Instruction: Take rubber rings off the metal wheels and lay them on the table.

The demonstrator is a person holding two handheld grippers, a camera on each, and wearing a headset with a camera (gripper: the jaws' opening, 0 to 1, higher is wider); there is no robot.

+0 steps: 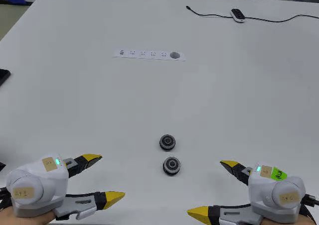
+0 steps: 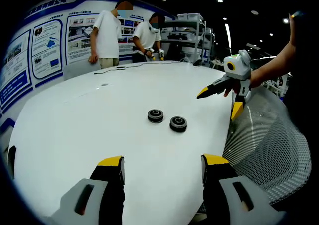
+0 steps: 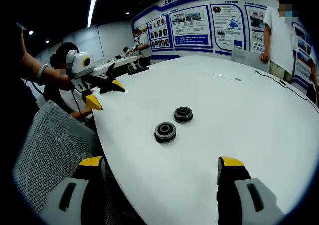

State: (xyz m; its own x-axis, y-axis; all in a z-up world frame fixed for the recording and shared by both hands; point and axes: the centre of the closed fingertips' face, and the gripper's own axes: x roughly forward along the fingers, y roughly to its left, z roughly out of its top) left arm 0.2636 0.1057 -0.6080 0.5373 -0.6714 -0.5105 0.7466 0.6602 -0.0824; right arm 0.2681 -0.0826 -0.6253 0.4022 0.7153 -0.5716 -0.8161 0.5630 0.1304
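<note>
Head view: two small wheels lie flat low in the centre of the frame on the white worktop [image 1: 75,110]. The far wheel [image 1: 167,142] and the near wheel [image 1: 171,166] are close together but not touching. I've got the left gripper [image 1: 107,177] at lower left and the right gripper [image 1: 209,187] at lower right. Both have their yellow-tipped fingers [image 1: 113,197] spread wide, holding nothing and well clear of the wheels.

Each wheel is a squat disc with a pale metal hub. The dark rubber rings [image 3: 157,134] look seated around both. The worktop is smooth and glossy, so I expect a wheel to skate away if I push on it from one side. A stretched ring could also snap off a fingertip and flick the neighbouring wheel unless I pin the hub first.
</note>
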